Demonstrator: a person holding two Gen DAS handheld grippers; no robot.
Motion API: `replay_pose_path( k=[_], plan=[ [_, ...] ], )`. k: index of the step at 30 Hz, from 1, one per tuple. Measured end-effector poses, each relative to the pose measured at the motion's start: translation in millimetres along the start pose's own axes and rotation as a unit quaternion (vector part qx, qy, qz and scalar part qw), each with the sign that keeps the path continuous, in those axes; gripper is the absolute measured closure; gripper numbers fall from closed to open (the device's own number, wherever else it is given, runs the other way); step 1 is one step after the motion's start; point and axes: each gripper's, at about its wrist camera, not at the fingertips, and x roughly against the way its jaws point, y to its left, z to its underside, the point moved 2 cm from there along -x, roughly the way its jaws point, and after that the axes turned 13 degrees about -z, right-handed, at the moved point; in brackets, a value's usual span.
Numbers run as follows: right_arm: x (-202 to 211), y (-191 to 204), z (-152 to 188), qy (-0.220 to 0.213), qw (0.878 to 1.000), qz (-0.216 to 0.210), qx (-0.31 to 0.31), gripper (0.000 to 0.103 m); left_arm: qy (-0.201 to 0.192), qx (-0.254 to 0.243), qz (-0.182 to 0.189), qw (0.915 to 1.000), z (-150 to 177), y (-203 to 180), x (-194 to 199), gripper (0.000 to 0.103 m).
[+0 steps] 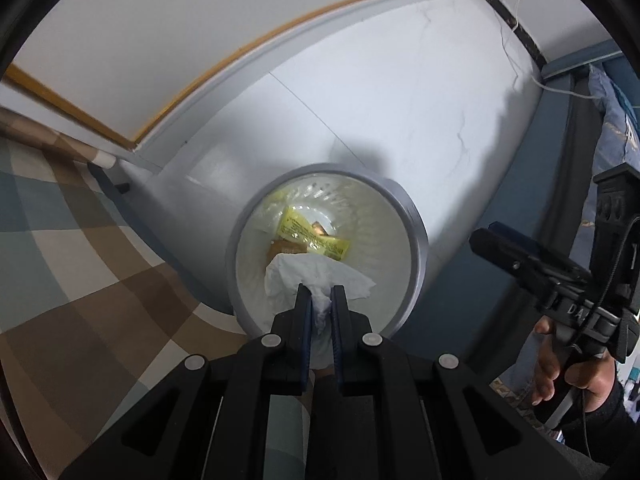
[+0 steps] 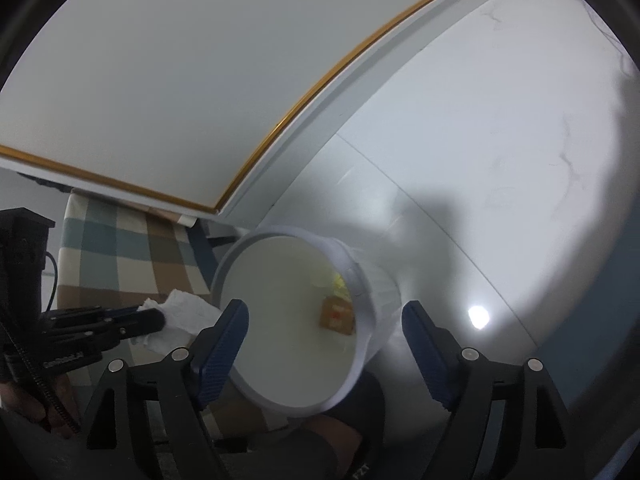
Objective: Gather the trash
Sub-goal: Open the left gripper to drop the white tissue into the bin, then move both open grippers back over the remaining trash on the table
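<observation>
My left gripper (image 1: 321,294) is shut on a crumpled white tissue (image 1: 316,276) and points down over the mouth of a grey, white-lined trash bin (image 1: 416,240). A yellow wrapper (image 1: 312,236) and a brown packet lie at the bin's bottom. In the right wrist view the same tissue (image 2: 184,312) hangs from the left gripper (image 2: 154,318) just outside the bin's left rim (image 2: 256,240). My right gripper (image 2: 325,310) stands open above the bin with nothing between its pads; the brown packet (image 2: 338,316) shows below. A hand (image 1: 568,380) holds that gripper at the right.
The bin stands on a glossy white tiled floor (image 1: 400,100) near a wall with a wood-trimmed panel. A checked brown and blue cloth (image 1: 80,240) lies to the left. A blue bed frame (image 1: 560,120) and a white cable (image 1: 516,40) are at the right.
</observation>
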Motion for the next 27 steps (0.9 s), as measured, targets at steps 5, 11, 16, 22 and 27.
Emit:
replay_pose_path(
  k=[5, 11, 16, 22, 27],
  plan=[
    [5, -4, 0, -0.008, 1.0, 0.002, -0.009, 0.022, 0.019, -0.029, -0.016, 0.9993, -4, -9, -7, 0.096],
    [9, -5, 5, 0.002, 1.0, 0.002, -0.008, 0.021, 0.031, -0.052, -0.036, 0.9975, -5, -14, -15, 0.093],
    [17, -11, 6, -0.01, 1.0, 0.0, -0.023, 0.021, 0.024, -0.045, -0.038, 0.998, -7, -12, -14, 0.07],
    [19, -8, 10, -0.014, 1.0, 0.011, -0.022, 0.017, -0.022, -0.034, -0.065, 0.9971, -6, -7, 1, 0.051],
    [22, 2, 11, -0.018, 1.0, 0.006, -0.015, 0.015, -0.072, -0.01, -0.073, 0.9947, -2, 3, 22, 0.039]
  ],
)
